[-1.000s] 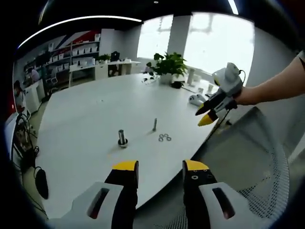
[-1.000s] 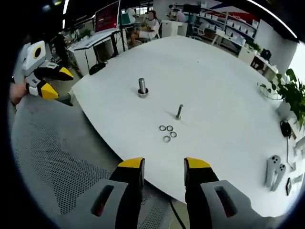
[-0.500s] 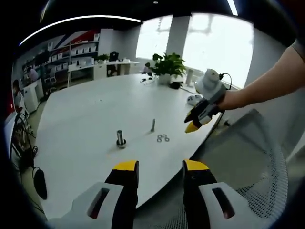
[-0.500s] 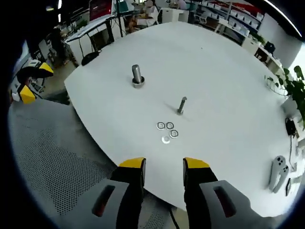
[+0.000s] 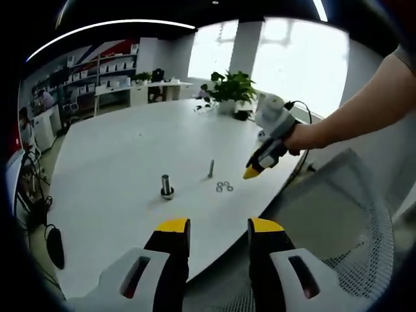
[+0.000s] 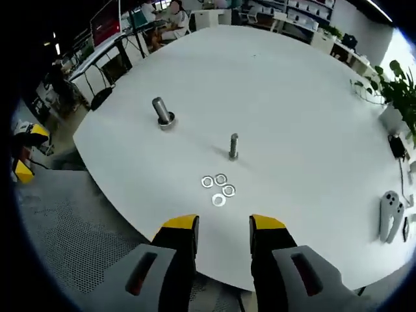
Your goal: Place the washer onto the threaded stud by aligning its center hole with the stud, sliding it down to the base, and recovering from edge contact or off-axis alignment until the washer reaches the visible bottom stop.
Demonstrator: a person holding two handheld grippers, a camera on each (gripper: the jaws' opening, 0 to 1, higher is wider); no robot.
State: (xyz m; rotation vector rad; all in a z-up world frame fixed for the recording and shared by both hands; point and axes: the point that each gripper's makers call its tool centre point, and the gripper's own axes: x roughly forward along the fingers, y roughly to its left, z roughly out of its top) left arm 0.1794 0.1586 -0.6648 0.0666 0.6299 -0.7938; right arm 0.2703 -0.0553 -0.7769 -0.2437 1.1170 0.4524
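Note:
Several small metal washers (image 6: 218,188) lie in a cluster on the white table (image 6: 305,130), close to its near edge. A thin threaded stud (image 6: 233,146) stands upright just beyond them, and a thicker stud on a round base (image 6: 162,111) stands further left. My right gripper (image 6: 223,224) is open and empty, hovering above the table edge just short of the washers. In the left gripper view the washers (image 5: 224,187), thin stud (image 5: 211,168) and thick stud (image 5: 166,186) sit mid-table; my left gripper (image 5: 218,227) is open and empty over the table edge. The right gripper (image 5: 253,170) reaches in there, held by a hand.
A potted plant (image 5: 229,90) stands at the table's far side, with white controllers (image 6: 390,218) near that end. A grey mesh chair (image 5: 331,221) sits beside the table edge. Desks, shelves and seated people (image 6: 170,13) fill the room beyond.
The right gripper has moved in over the table edge toward the washers, which now lie closer to its jaws. The left gripper has held nearly still.

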